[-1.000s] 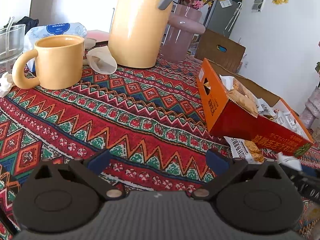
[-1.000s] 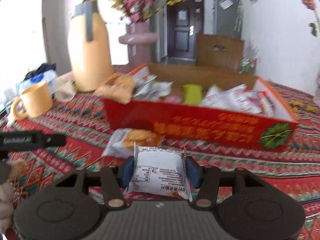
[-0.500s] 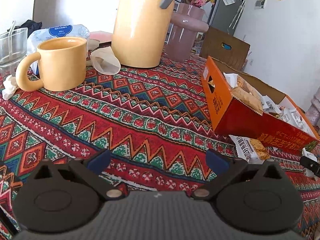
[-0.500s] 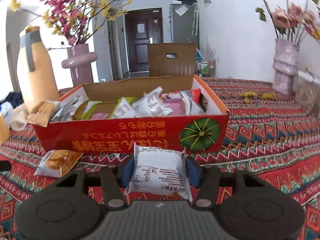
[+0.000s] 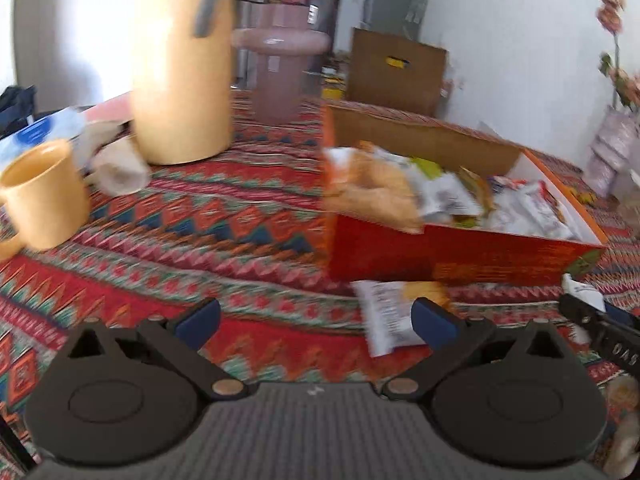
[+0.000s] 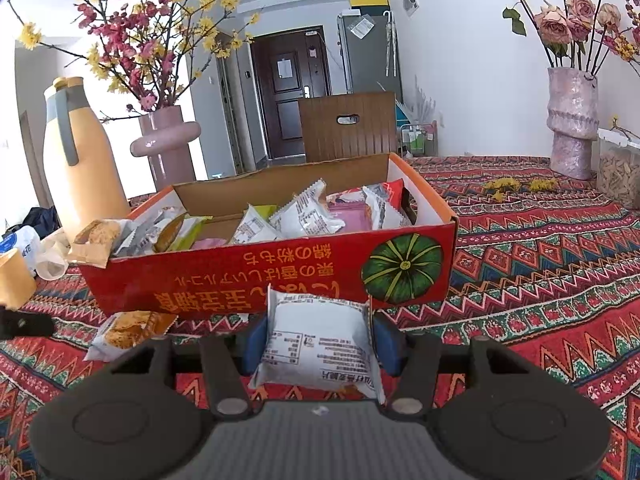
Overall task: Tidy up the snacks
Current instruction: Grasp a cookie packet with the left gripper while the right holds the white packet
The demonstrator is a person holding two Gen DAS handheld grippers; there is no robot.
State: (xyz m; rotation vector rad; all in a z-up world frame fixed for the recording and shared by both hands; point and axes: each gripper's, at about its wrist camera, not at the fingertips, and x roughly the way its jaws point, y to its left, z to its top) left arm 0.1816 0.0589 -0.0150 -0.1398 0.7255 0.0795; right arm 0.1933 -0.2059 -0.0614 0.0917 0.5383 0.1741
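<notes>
Your right gripper [image 6: 318,330] is clamped on a white packet [image 6: 316,344], before the box [image 6: 280,276]. Your left gripper [image 5: 316,320] is spread wide, holding nothing.

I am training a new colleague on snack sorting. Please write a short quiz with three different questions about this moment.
1. True or false: the right hand-held gripper holds a white sealed snack packet.
2. Where does the loose biscuit packet with orange print lie? A) inside the red cardboard snack box B) on the patterned red tablecloth in front of the box C) in the yellow ceramic mug
3. Fill in: the left hand-held gripper is ____.

Key: 1 true; 2 B; 3 open
</notes>
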